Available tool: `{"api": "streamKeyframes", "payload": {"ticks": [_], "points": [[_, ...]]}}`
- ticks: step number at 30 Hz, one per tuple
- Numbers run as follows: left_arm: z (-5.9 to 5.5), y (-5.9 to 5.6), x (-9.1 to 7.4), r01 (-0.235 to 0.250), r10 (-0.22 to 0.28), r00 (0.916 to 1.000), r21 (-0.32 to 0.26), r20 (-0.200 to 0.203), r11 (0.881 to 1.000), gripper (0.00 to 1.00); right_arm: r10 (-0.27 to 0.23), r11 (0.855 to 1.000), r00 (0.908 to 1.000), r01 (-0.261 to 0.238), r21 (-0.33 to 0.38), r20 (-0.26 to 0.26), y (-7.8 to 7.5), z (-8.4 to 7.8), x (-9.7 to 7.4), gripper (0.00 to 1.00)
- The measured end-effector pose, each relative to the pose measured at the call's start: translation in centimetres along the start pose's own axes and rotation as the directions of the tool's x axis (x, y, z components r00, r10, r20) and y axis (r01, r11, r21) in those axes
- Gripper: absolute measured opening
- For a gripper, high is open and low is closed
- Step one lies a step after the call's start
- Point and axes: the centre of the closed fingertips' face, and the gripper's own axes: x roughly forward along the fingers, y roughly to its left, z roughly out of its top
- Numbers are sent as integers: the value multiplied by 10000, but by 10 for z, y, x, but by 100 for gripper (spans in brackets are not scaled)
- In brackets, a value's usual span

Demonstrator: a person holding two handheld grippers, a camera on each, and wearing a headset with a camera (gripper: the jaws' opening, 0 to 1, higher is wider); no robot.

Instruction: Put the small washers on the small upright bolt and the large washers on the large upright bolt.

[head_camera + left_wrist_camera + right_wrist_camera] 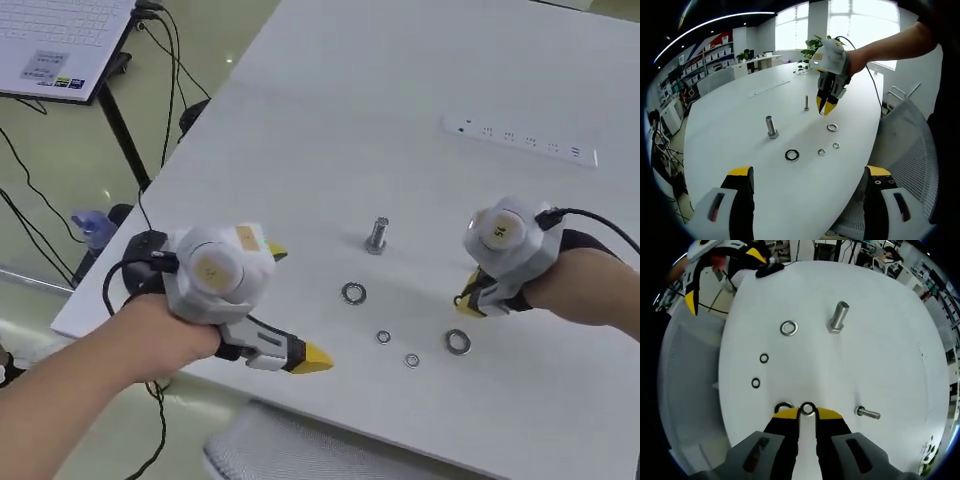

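Observation:
The large upright bolt point(377, 235) point(771, 127) point(838, 316) stands mid-table. The small bolt point(806, 102) point(867, 413) stands beside my right gripper point(466, 303) point(826, 109) point(808, 412), which hovers low over the table with its jaws shut on a washer point(808, 409). One large washer point(458, 342) point(784, 407) lies just below that gripper; another large washer point(353, 293) point(792, 154) point(789, 328) lies near the large bolt. Two small washers point(383, 337) point(411, 360) lie between them. My left gripper point(297, 305) point(808, 172) is wide open at the table's near edge, holding nothing.
A white power strip point(520, 140) lies at the far right of the white table point(330, 110). A laptop point(55, 40) sits on a stand beyond the table's left edge, with cables hanging. A grey chair point(260, 445) is under the near edge.

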Motion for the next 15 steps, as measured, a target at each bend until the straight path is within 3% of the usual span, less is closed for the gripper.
{"api": "streamKeyframes", "payload": {"ticks": [8, 10, 15], "points": [[-2, -3, 1, 80, -80, 10000, 59, 39, 10000, 94, -14, 9996, 10000, 15, 269, -39, -5, -20, -9, 12], [0, -5, 2, 153, -151, 9998, -126, 153, 9998, 94, -78, 9990, 10000, 78, 434, 7, -9, -25, -12, 12], [-4, -6, 4, 233, -233, 9997, -164, -9, 9996, 96, -273, 9964, 9996, 270, 809, 26, -22, -36, -19, 12]]}}
